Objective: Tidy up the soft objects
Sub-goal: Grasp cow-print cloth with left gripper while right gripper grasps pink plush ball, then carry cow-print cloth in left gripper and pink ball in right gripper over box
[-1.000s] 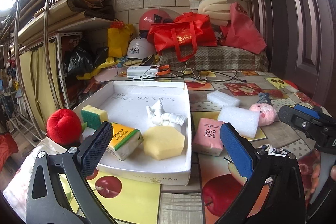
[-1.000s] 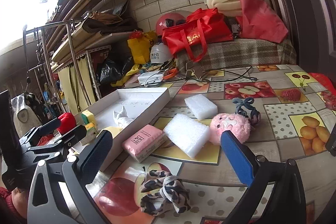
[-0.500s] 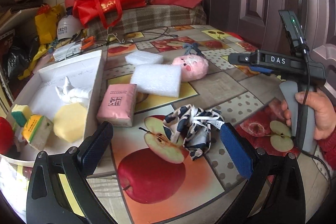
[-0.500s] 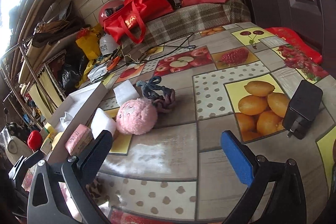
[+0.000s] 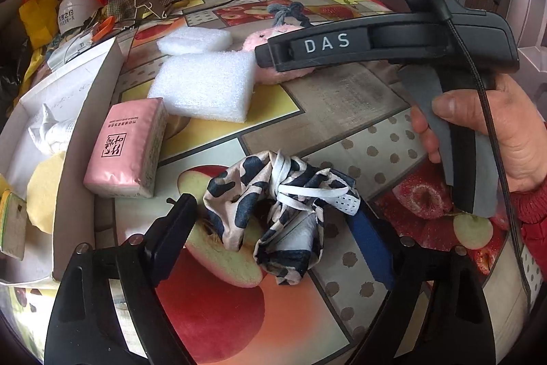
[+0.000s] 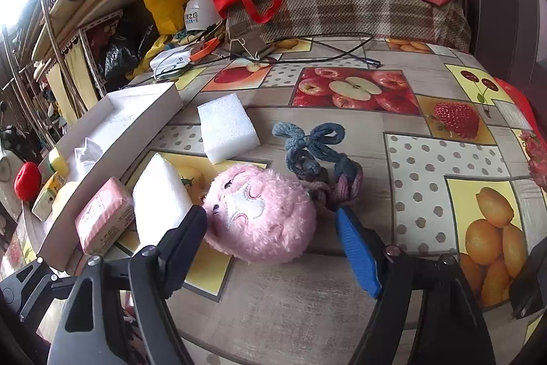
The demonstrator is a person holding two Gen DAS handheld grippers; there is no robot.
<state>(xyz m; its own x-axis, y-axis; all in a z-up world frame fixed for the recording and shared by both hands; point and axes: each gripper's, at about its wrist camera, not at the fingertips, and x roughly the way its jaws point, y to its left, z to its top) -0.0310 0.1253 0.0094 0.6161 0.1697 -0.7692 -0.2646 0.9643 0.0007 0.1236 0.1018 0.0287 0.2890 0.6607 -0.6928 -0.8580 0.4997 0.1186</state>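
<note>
Both hands just swung off the white box (image 5: 85, 139): my left hand-held gripper (image 5: 273, 228) is closing around the spotted cloth (image 5: 273, 211), my right hand-held gripper (image 6: 273, 235) around the pink plush (image 6: 259, 214), neither clamped yet, both lying on the desk (image 6: 342, 296); boxing them comes next.

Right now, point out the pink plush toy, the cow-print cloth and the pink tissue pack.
pink plush toy (image 6: 259, 214): right wrist view, on its embroidered face.
cow-print cloth (image 5: 273, 211): left wrist view, on its crumpled middle.
pink tissue pack (image 5: 119, 142): left wrist view, on its printed top face.
</note>
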